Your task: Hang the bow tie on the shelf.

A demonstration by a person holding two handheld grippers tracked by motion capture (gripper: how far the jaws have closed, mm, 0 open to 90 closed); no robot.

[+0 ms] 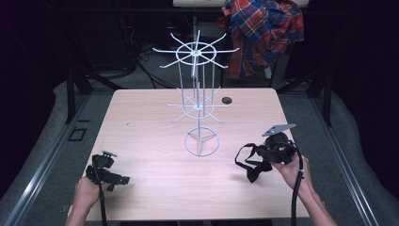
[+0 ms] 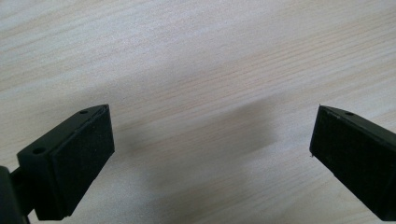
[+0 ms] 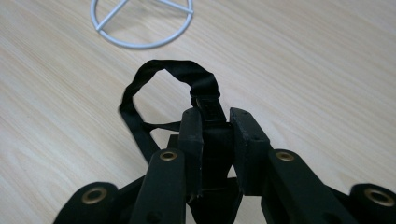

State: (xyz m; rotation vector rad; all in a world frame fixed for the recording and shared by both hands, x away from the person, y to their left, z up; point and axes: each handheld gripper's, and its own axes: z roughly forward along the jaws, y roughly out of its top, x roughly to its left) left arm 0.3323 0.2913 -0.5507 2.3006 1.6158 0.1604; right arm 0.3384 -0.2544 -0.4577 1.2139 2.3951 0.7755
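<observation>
Lifting a black strap (image 3: 187,77) pinched in the right tool (image 3: 217,135); hanging on the wire rack (image 1: 197,52) is judged next; the left tool (image 2: 210,140) is spread.

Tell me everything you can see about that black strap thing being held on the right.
The black strap looks like flat woven webbing, with a narrow buckle-like piece where it is gripped. The right gripper is shut on it, jaws pressing from both sides. One part curls into an open loop beyond the jaws; other lengths trail down toward the wooden table. In the high view the strap hangs off the gripper at the table's right, near the white wire rack but apart from it.
</observation>
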